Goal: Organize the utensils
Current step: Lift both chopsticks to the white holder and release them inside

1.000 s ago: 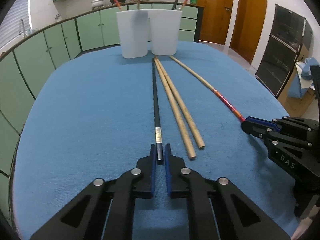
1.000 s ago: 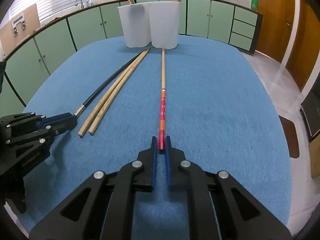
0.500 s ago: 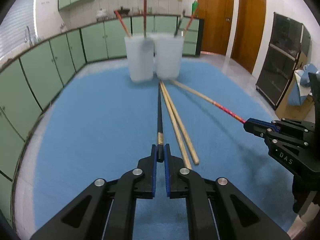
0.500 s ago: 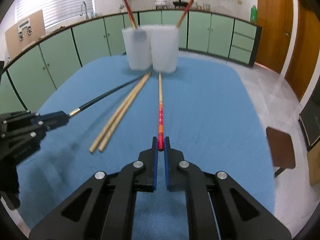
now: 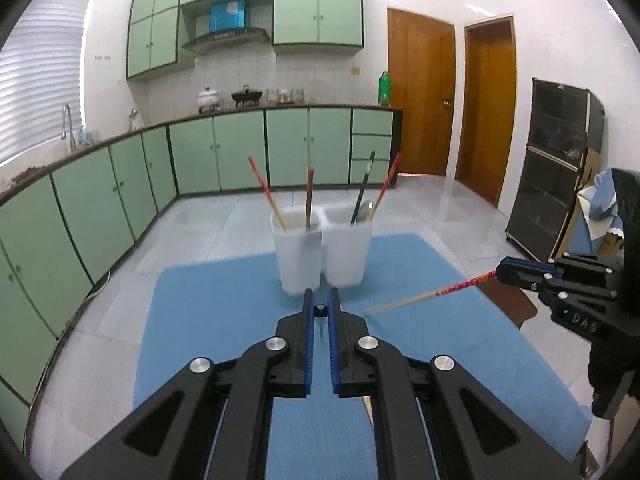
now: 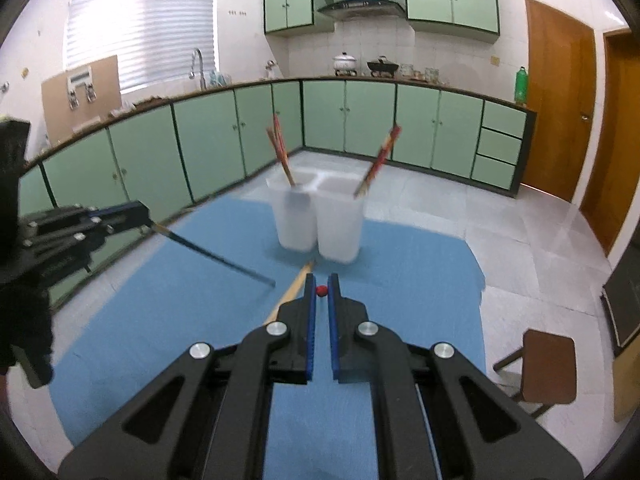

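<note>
Kitchen, mid-lift: my left gripper (image 5: 321,311) pinches black chopstick (image 6: 212,255) at butt end, left of frame in right view. Right gripper (image 6: 321,290) pinches red chopstick (image 5: 440,292), right of frame in left view. Both airborne before cups (image 5: 320,248) at centre. Sticks light, stiff, probably slick; end grip lets them swing.

Pale green cabinets (image 5: 224,152) are lining the white-tiled wall across the frame's middle, window blinds (image 6: 140,20) are glowing at upper left, wooden doors (image 5: 420,96) are standing at right, and grey floor tiles (image 6: 520,224) are reflecting light.
</note>
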{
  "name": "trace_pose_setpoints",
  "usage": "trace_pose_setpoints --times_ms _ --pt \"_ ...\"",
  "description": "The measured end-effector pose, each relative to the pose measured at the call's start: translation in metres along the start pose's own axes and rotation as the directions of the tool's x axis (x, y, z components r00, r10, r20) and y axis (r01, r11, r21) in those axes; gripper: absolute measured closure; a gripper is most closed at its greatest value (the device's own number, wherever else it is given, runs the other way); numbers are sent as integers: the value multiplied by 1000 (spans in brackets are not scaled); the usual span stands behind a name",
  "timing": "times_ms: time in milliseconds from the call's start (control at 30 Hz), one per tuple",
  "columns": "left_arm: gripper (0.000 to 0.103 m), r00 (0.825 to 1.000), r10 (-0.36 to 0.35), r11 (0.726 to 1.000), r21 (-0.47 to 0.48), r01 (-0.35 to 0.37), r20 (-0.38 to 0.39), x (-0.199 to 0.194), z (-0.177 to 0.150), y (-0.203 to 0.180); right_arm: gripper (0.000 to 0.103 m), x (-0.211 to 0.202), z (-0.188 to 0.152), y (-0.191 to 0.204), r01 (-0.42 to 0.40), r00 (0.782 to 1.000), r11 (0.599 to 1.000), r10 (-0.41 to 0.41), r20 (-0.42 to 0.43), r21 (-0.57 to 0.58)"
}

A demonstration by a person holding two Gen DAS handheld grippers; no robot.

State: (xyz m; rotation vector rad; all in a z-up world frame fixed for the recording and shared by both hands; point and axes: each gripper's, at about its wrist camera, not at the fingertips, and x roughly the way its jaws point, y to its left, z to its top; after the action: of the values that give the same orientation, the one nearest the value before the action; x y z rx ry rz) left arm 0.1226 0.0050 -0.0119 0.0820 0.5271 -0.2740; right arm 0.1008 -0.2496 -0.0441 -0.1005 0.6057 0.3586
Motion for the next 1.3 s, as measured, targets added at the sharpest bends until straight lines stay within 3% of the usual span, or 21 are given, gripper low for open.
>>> trace_pose_setpoints --times_ms 433,633,800,900,1033,1300 --pt "97 999 -46 999 10 46 30 23 64 17 98 9 100 -17 -64 998 997 64 -2 -40" --pt "97 993 -33 999 27 30 117 6 98 25 98 -3 152 -28 -84 993 996 86 79 -26" --pt "97 976 -8 999 34 1 216 -1 142 31 98 -5 191 -35 -64 987 998 67 149 -23" --pt "97 961 9 999 36 -20 278 4 171 32 98 2 205 -41 -47 985 999 49 166 -17" --pt "97 952 1 1000 21 -8 307 23 192 30 98 25 217 -46 -24 986 1000 24 165 -2" --pt "97 972 2 1000 -12 1 234 93 182 28 98 84 208 -47 9 995 1000 -10 100 4"
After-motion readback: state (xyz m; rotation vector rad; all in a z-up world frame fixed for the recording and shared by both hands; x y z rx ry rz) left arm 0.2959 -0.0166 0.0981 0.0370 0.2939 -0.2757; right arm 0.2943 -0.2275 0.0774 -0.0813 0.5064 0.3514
